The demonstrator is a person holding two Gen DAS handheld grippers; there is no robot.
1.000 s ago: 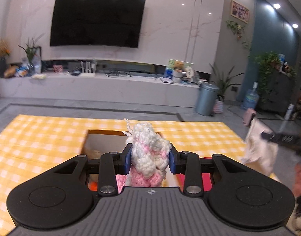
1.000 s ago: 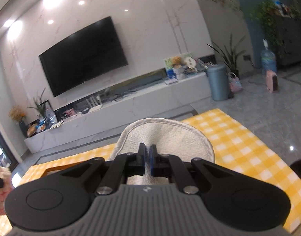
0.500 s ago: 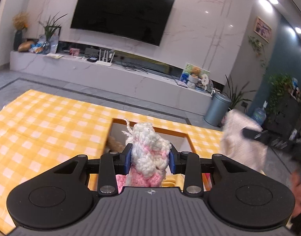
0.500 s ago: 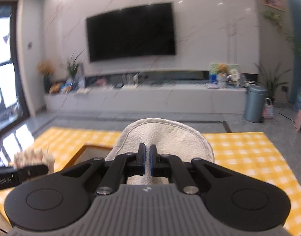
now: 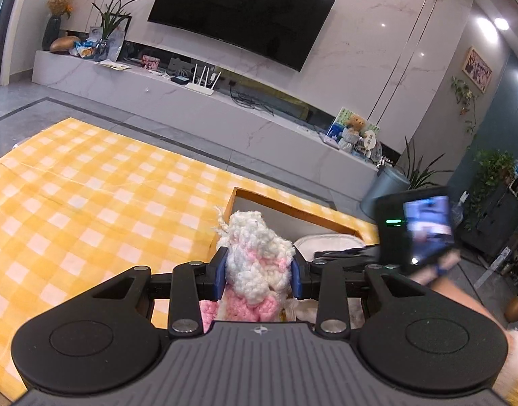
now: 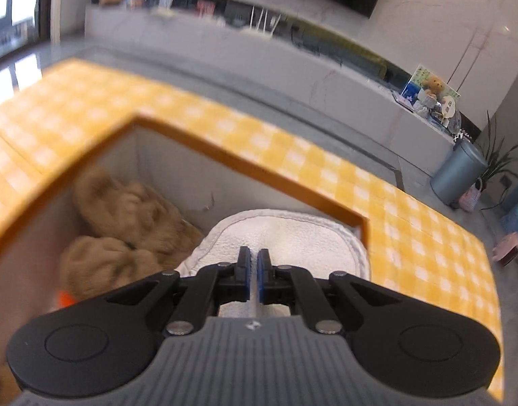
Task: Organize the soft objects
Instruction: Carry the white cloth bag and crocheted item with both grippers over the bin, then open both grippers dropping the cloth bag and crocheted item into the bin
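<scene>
Left wrist view
Left gripper (image 5: 258,275): tilted down over the yellow checked cloth (image 5: 90,196), rolled so the room leans; jaws part-way apart, blue pads pressed on both sides of a white-and-pink knitted toy (image 5: 257,264).
Toy's place: between the fingers, its top rising ahead of them, its pink base hidden behind the gripper body.
Box (image 5: 292,211): just ahead and slightly right, its opening mostly hidden by the toy.
Right gripper (image 5: 414,226): to the right, seen from behind and blurred; its fingers cannot be made out here.
Person's hand (image 5: 462,291): lower right, blurred and cut by the frame edge.

Right wrist view
Right gripper (image 6: 254,277): pointed steeply down into the box (image 6: 245,165); jaws closed, pinching a white towelling pad (image 6: 286,240).
Pad's place: fanning out ahead of the fingertips, over the box's right part.
Brown plush toy (image 6: 130,226): ahead and left, inside the box, blurred; shape hard to read.
Orange scrap (image 6: 64,299): left, beside the gripper body, unidentifiable.
</scene>
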